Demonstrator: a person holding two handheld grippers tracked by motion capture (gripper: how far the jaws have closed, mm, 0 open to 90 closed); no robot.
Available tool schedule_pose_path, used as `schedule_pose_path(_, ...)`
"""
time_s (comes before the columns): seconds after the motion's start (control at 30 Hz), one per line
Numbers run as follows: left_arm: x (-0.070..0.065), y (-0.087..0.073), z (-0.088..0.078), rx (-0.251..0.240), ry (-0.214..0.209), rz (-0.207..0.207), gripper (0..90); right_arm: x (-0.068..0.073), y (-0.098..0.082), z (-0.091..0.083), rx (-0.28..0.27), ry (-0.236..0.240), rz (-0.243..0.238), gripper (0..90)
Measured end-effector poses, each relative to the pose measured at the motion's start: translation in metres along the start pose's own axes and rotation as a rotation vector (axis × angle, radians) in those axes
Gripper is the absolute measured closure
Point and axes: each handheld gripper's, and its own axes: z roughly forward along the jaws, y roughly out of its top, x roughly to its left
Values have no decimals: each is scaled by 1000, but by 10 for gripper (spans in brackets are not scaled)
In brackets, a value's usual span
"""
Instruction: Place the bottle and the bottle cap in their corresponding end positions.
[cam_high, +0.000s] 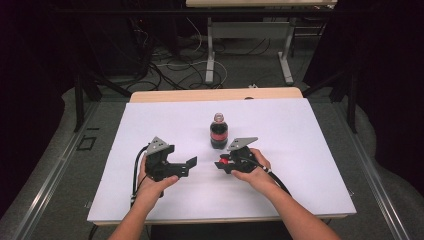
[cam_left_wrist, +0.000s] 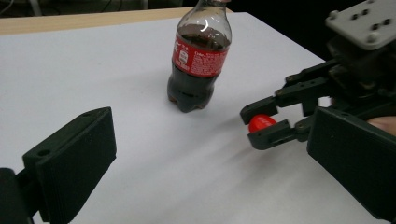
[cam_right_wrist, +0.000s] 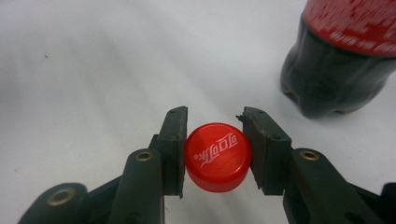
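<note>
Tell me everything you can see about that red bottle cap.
The red bottle cap is a small round screw cap, plastic by its look, with a ribbed rim and a white script logo on its flat top. It is off the cola bottle, whose neck stands open. The right claw holds it, one black pad pressed against each side of the rim. It sits low over the white table sheet, in front of the bottle on the person's side; whether it touches the sheet is unclear.

A red screw cap with white script on top is pinched by its sides, near an uncapped, upright cola bottle with a red label, set on the white table.
</note>
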Motion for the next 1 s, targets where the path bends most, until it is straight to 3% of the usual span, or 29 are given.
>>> schedule_pose_path(0.2, 0, -7, -2, 18, 26, 57, 16, 2, -12, 15, 33, 6, 24, 611)
schedule_pose_path(0.67, 3, -10, -2, 13, 21, 36, 16, 6, -22, 21, 34, 20, 33, 600)
schedule_pose_path(0.77, 2, -10, -2, 15, 15, 22, 16, 5, -23, 22, 11, 20, 13, 552)
schedule_pose_path(0.8, 2, -10, -1, 15, 15, 22, 15, 6, -23, 22, 14, 17, 27, 525)
schedule_pose_path(0.83, 2, -10, -1, 15, 13, 22, 16, 7, -24, 24, -21, 13, 31, 506)
schedule_pose_path(0.87, 2, -10, -1, 16, 13, 23, 16, 7, -23, 22, 13, 16, 32, 487)
schedule_pose_path(0.9, 3, -10, -1, 19, 16, 40, 16, 6, -23, 22, 10, 14, 30, 468)
schedule_pose_path(1.0, 3, -10, -1, 20, 16, 37, 16, 7, -22, 20, 4, 11, 25, 409)
